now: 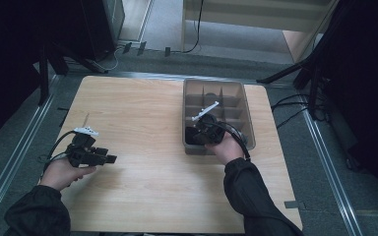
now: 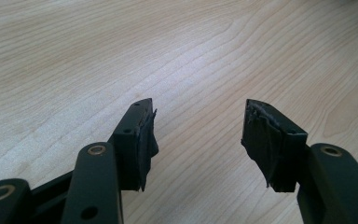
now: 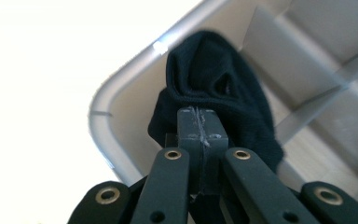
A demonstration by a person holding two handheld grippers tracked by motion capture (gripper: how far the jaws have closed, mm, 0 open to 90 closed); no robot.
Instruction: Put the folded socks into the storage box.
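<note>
The high view is looking dim and soft, with the room's edges sinking into near black while the desk [image 1: 142,128] is catching an even, pale light from above and the far floor is glowing brighter. In the left gripper view the wood grain is showing crisp and bright, the left claw [image 2: 198,135] staying slightly soft up close. In the right gripper view the left half is blowing out to white glare, and the black sock [image 3: 214,88] is losing detail in the grey bin [image 3: 121,107].
</note>
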